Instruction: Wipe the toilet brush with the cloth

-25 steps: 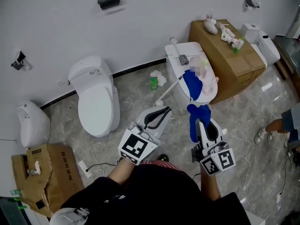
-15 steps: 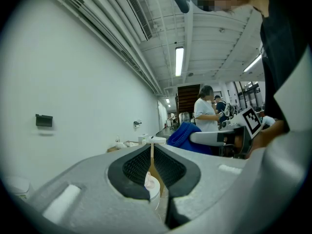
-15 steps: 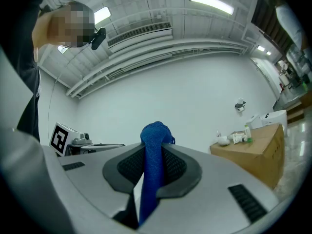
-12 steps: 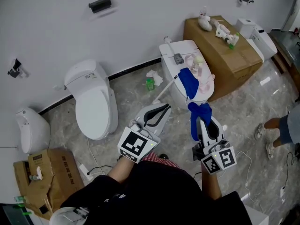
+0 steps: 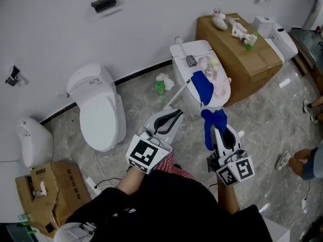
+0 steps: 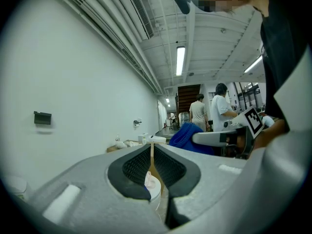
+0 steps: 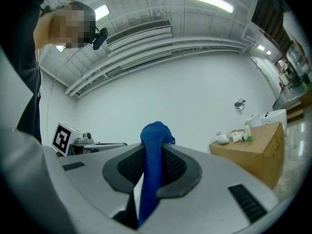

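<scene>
We see the toilet brush (image 5: 180,93) at upper centre, its thin handle clenched in the left gripper's (image 5: 174,116) jaws and its head wrapped in the blue cloth (image 5: 203,88) over a white toilet (image 5: 180,67). The right gripper's (image 5: 215,131) jaws grasp the cloth's lower end. The cardboard box (image 5: 252,69) at upper right carries small toys on top. A torn box (image 5: 30,183) lies at lower left, and we cannot read its label.

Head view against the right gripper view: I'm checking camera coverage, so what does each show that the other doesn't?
Only the head view shows the closed toilet by the wall and the toilet brush. Only the right gripper view shows the ceiling lights. Both show the blue cloth clamped in the right gripper and the cardboard box.
</scene>
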{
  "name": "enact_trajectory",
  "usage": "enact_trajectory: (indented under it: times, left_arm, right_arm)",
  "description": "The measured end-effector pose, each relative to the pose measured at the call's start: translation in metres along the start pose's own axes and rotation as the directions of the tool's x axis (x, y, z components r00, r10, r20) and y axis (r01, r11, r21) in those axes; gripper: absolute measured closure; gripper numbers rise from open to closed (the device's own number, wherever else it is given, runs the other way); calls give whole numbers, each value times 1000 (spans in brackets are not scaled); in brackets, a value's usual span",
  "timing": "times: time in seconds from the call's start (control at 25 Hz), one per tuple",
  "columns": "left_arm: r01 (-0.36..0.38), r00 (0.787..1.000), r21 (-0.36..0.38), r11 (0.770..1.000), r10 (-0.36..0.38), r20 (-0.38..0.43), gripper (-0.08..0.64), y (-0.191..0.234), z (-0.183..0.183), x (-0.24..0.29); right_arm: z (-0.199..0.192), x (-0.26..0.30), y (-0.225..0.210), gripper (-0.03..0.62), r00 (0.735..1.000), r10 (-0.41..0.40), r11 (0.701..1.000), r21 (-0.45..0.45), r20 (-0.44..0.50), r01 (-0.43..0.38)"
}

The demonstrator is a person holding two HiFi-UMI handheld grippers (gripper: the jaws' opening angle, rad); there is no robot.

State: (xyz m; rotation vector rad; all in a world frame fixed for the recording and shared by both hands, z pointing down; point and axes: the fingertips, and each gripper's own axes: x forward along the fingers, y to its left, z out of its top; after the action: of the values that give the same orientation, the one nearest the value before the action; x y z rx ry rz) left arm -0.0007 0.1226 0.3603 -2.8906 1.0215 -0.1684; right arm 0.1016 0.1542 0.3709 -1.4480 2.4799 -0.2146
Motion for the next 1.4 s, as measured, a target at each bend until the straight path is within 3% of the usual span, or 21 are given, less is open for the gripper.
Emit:
enact_trajectory:
  times: [0.64, 1.4]
  left_arm:
    - [26, 999, -15, 1000, -26, -19, 554, 68, -8, 41]
    - [126, 991, -38, 991, -127, -34, 554, 114, -21, 95]
  right_arm:
    - [-10, 68, -30, 528, 999, -45, 999, 24, -20, 45]
    - [-24, 127, -64, 528, 993, -108, 994, 18, -38, 109]
